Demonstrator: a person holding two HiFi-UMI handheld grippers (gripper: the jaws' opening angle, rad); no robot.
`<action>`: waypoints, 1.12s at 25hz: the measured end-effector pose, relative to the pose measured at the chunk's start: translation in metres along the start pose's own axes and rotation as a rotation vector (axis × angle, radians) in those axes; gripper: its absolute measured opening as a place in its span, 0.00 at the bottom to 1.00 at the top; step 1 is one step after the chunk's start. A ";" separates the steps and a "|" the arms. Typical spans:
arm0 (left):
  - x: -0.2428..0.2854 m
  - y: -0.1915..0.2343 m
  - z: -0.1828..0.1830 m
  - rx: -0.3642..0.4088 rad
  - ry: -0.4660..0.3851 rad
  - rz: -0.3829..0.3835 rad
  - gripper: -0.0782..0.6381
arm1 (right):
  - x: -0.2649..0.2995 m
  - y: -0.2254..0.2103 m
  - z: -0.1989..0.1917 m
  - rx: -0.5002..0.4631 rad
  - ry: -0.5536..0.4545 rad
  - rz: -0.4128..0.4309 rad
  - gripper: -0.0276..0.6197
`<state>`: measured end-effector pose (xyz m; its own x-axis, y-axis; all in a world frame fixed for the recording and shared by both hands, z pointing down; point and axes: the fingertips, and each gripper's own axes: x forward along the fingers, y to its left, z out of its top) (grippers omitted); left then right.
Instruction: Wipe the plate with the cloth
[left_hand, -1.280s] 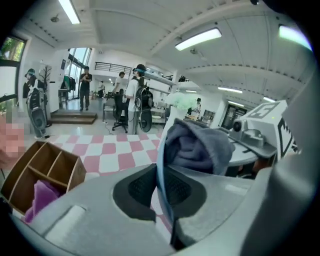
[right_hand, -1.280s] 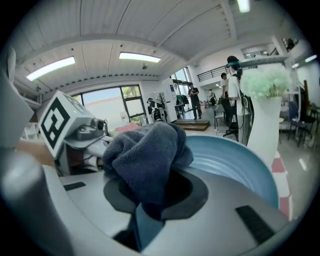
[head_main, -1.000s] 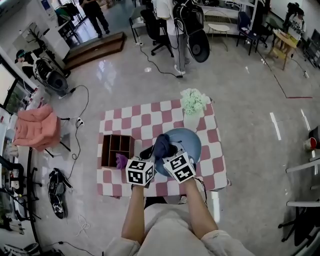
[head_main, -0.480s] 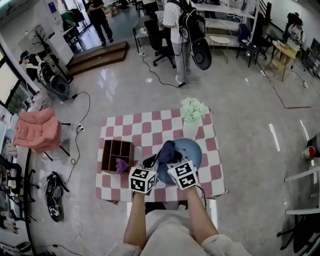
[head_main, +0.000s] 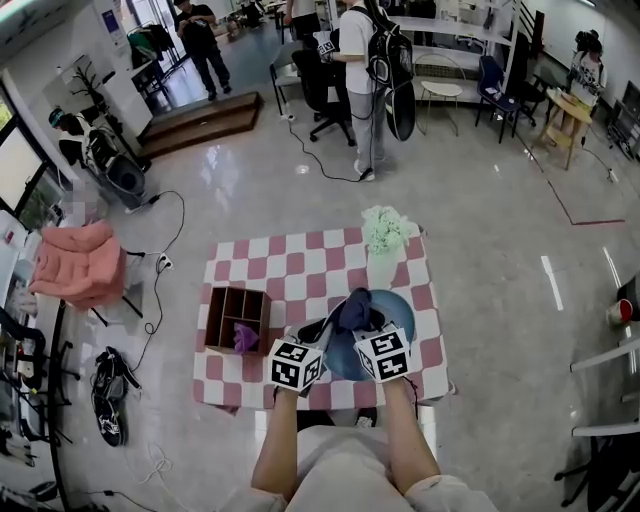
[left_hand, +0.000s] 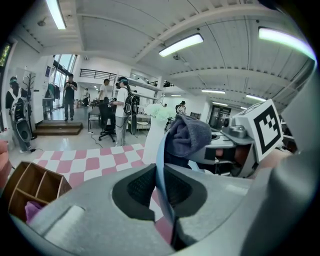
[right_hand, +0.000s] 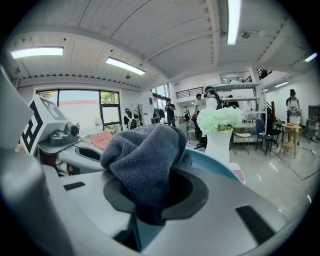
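One light blue round plate sits over the near right part of the table, tipped up on edge. The left gripper has its jaws almost pressed together, pinching the plate's thin rim between the dark pads. Whether the plate's lower edge touches the table cannot be told.

A dark blue-grey terry cloth is bunched against the plate's face. The right gripper has its jaws closed on this cloth, which bulges up out of them in a thick wad. The blue plate lies just behind and to the right of it. Seen from the left gripper view, the cloth hangs over the top of the plate's edge, with the right gripper just beyond.

The two grippers are close together, side by side, in front of the person's forearms.

The small table with a pink and white checked cover bears everything. At its far right corner, just behind the plate, stands a white vase of pale green flowers. On the left is a dark wooden box with compartments, and a small purple thing lies in a near compartment.

Further off on the shiny floor are a pink chair, black shoes and trailing cables. Several people stand far behind the table.
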<state>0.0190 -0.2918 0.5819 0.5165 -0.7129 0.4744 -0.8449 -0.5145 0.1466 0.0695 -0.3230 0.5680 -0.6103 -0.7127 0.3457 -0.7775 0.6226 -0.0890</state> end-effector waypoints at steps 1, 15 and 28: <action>0.001 -0.001 -0.001 -0.002 0.002 -0.003 0.15 | -0.001 -0.003 -0.002 0.006 0.002 -0.006 0.18; 0.004 0.005 0.000 0.018 0.001 0.002 0.15 | -0.003 -0.038 -0.013 0.041 0.033 -0.058 0.18; -0.006 0.018 0.004 -0.046 -0.040 0.003 0.15 | -0.015 -0.071 -0.031 0.106 0.055 -0.135 0.18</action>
<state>0.0011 -0.2991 0.5783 0.5181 -0.7334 0.4401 -0.8516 -0.4904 0.1851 0.1388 -0.3465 0.5985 -0.4926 -0.7669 0.4114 -0.8651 0.4829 -0.1356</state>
